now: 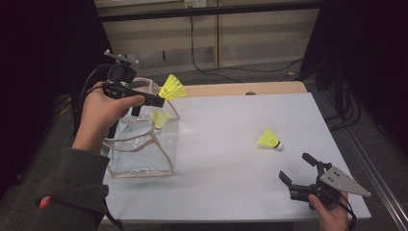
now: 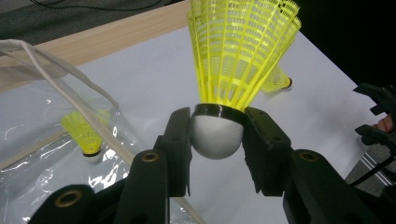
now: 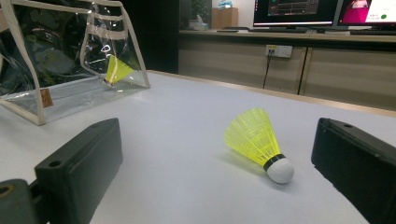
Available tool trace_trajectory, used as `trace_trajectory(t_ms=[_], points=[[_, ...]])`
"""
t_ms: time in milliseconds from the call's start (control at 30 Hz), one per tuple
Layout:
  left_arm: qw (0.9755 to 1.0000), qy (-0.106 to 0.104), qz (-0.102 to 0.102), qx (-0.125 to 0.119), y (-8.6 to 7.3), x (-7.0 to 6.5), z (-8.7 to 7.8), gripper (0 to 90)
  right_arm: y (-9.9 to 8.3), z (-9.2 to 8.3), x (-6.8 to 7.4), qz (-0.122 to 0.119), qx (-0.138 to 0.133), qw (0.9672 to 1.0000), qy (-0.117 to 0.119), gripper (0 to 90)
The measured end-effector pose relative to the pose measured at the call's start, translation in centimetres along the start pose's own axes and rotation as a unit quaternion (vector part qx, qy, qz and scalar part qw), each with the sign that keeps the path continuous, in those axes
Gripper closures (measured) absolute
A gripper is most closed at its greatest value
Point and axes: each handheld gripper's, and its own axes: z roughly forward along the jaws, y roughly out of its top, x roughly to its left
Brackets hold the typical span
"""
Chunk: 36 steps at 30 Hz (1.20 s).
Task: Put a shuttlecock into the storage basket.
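left gripper clamped on white cork of yellow plastic shuttlecock above clear plastic bag at table's left edge, second shuttlecock inside, right gripper wide open and empty near front right corner, third shuttlecock lying just beyond it

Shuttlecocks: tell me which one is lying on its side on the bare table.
The shuttlecock near the right gripper. Another is clamped in the left gripper; the third sits inside the clear bag.

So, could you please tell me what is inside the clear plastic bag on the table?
One yellow shuttlecock lies inside the clear bag, cork down against the bottom. The left gripper holds a second shuttlecock above it. Reflections on the plastic obscure the rest of its interior.
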Motion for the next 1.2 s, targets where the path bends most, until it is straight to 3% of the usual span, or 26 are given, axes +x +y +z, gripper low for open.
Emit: trace_trajectory(t_ms=[400, 1200], points=[[0.9997, 0.012, -0.019, -0.012, -0.4, 1.1, -0.4, 63.2, 0.0, 0.0, 0.0, 0.003, 0.000, 1.0000, -0.001, 1.9], [0.9987, 0.029, -0.037, -0.021, -1.2, 2.6, -0.9, 63.2, 0.0, 0.0, 0.0, 0.000, 0.000, 1.0000, 0.000, 1.9]])
